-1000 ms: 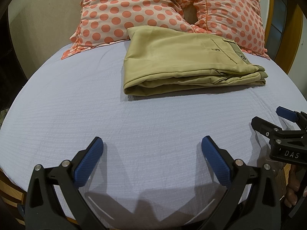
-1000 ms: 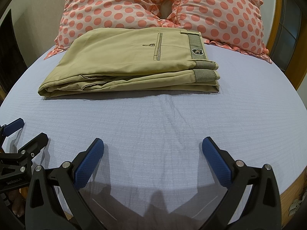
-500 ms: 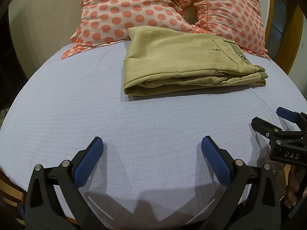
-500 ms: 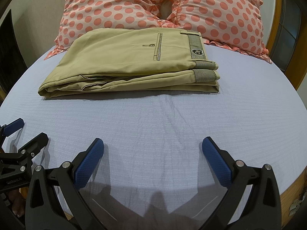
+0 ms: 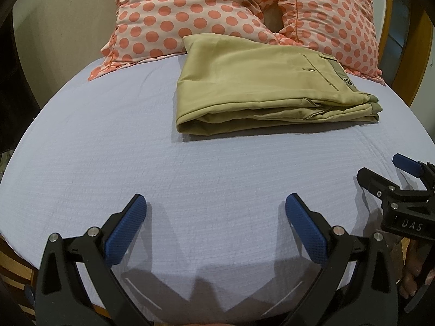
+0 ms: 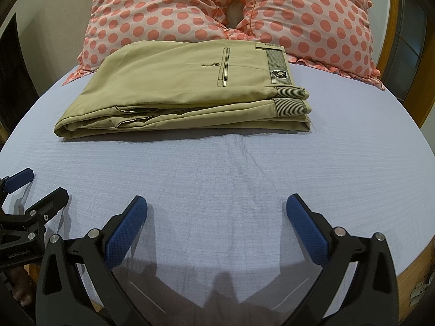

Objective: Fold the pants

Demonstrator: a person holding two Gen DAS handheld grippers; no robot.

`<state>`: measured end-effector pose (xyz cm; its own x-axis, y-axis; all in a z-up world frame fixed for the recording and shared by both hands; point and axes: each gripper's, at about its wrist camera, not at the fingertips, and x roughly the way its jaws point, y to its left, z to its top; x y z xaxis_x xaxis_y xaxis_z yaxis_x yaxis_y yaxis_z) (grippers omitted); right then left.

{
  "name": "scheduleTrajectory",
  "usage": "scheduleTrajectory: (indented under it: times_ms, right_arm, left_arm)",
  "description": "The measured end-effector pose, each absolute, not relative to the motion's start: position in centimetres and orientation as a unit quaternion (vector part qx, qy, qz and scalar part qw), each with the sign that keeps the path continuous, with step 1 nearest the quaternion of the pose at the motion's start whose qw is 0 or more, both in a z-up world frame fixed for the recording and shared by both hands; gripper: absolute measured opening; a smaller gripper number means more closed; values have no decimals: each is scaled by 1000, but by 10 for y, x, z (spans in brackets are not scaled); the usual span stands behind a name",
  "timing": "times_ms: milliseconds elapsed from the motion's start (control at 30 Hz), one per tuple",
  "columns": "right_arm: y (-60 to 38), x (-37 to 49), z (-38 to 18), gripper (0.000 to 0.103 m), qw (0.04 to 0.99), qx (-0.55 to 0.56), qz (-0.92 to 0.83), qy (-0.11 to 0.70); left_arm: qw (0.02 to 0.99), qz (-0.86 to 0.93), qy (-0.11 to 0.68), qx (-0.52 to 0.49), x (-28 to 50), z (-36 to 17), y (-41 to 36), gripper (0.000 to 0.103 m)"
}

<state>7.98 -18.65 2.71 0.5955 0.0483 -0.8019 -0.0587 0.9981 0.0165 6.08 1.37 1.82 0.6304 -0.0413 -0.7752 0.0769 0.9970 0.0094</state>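
The khaki pants (image 6: 185,92) are seen folded on the lavender sheet (image 6: 244,179) against 2 polka-dot pillows (image 6: 307,19), while left gripper (image 5: 214,217) and right gripper (image 6: 216,217) are held wide apart, empty, near the bed's edge.

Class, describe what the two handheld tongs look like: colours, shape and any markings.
Both the left tongs and right tongs are black frames with silver rivets and two blue textured pads. White lettering reads "DAS" on the right, "GenRobot.AI" on the left.
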Motion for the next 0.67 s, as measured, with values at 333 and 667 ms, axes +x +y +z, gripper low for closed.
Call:
scheduleTrajectory:
  times_ms: [333, 667]
  right_arm:
    - [-186, 80, 27, 102, 893, -6, 30, 448]
    - [-186, 81, 26, 102, 893, -6, 30, 448]
  left_arm:
    - [903, -31, 428, 21, 60, 17, 12, 101]
    - [903, -31, 428, 21, 60, 17, 12, 101]
